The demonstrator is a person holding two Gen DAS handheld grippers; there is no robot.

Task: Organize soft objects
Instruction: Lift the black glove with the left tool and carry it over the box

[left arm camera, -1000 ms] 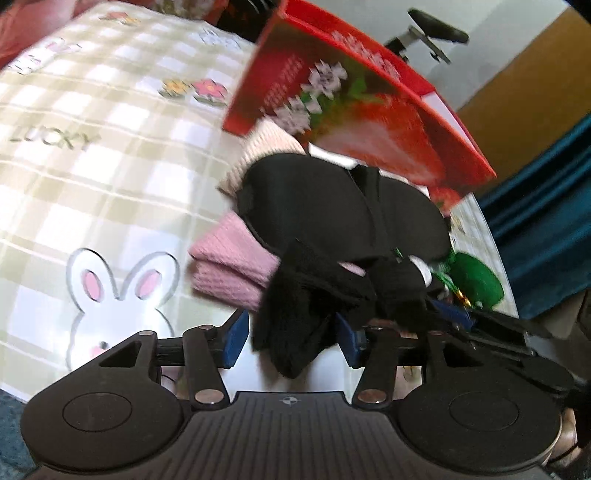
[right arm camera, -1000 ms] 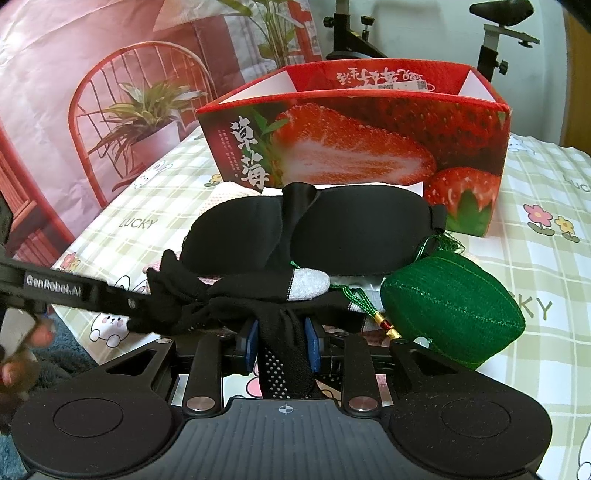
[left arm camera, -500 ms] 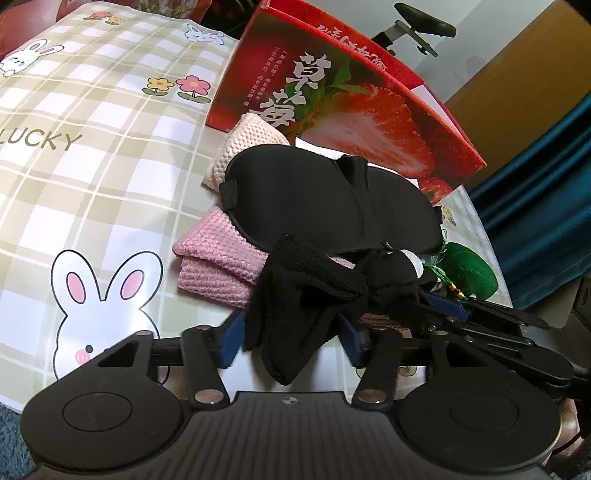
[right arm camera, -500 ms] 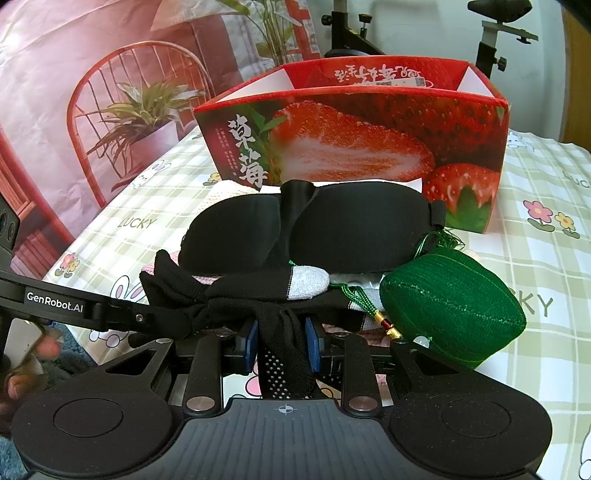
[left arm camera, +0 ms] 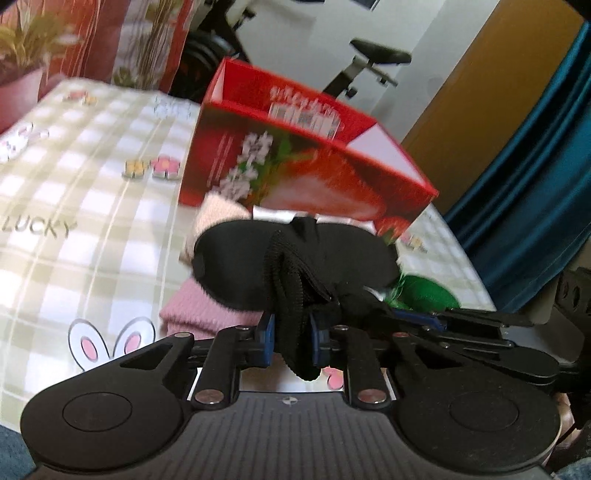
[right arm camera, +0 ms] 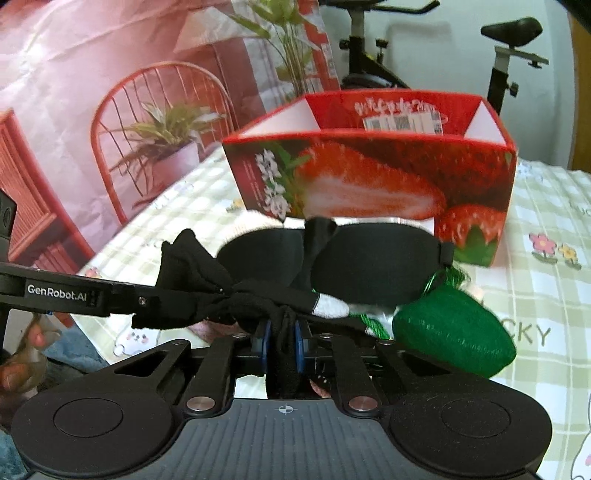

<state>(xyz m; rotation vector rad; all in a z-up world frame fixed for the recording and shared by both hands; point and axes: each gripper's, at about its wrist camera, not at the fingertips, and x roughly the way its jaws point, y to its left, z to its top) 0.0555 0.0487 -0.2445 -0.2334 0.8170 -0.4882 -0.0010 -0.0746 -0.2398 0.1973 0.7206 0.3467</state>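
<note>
A printed backdrop (right arm camera: 110, 92) showing a red chair and potted plants is hanging behind the table's far left edge. An exercise bike (right arm camera: 509, 55) is standing against the white wall (left arm camera: 332, 22) beyond the far edge. A teal curtain (left arm camera: 535, 184) is draping beside an ochre panel (left arm camera: 480, 92) on the right. Daylight is falling across the checked tablecloth (left arm camera: 92, 221).

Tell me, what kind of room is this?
Probably a room in a home: an exercise bike stands behind a table with a bunny-print checked cloth, beside a teal curtain.
</note>
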